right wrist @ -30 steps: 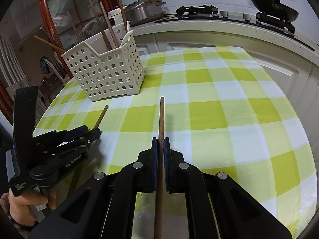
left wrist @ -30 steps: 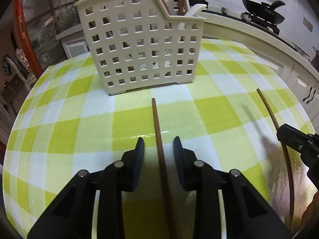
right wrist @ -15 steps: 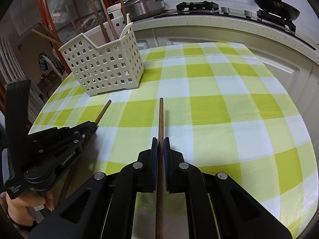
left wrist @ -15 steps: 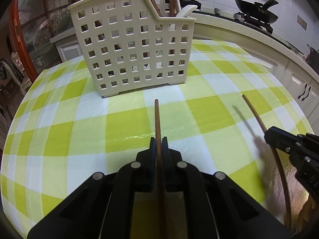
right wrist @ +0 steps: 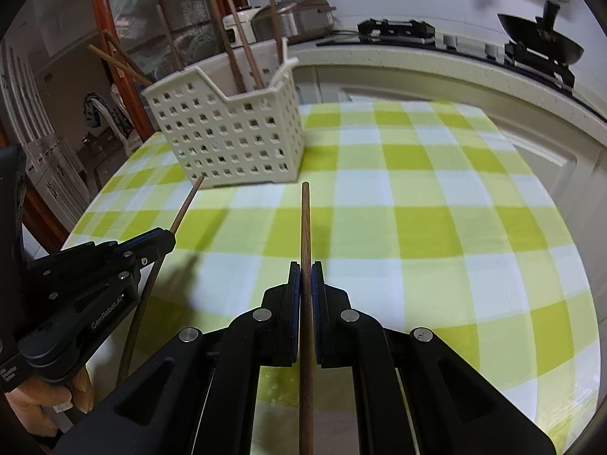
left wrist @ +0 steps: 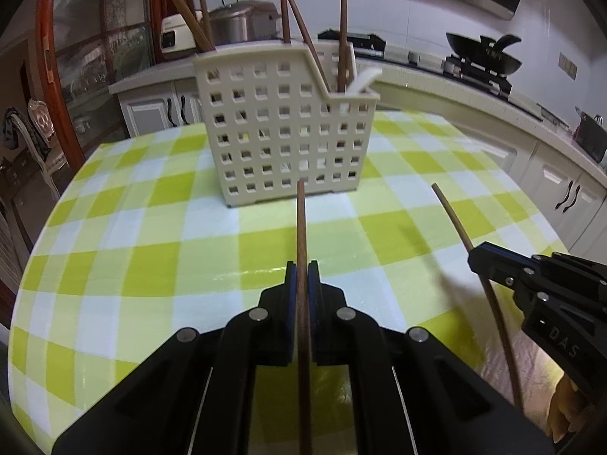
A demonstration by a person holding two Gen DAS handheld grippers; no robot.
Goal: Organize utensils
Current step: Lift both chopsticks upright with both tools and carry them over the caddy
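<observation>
Left gripper (left wrist: 302,269) clamped tight on a brown chopstick (left wrist: 302,235), jaws pinched right down onto the shaft with no gap showing. Stick runs forward between the pads, tip aimed at the base of the cream basket (left wrist: 280,125); tip looks lifted off the cloth, though hard to be sure. Right gripper (right wrist: 305,269) same story: jaws squeezed shut on a second chopstick (right wrist: 304,227), held lengthwise along the pointing line, tip out over the checked cloth short of the basket.

Each stick gripped partway along, long front end free — likely so the tip can be tipped up and dropped into the basket's open top. Lengthwise hold keeps the stick from swinging in the pads.

Basket standing upright near the far edge of the bench (left wrist: 114,250), toward the far-left corner in the right wrist view. Perforated walls, one side cut lower. Already holding several upright chopsticks (left wrist: 343,19) and a white spoon handle (left wrist: 366,77), leaning on the rim. Lower cut side faces the grippers, probably the easy way in.

Both grippers near the front edge of the bench, side by side, apart, each visible in the other's view. Person's fingers just visible under each handle.

Step in hand, by judgement: carrying the two sticks toward the basket. Nothing else loose on the cloth that shows. Risk: thin sticks pivoting in the pads on tilt-up.
</observation>
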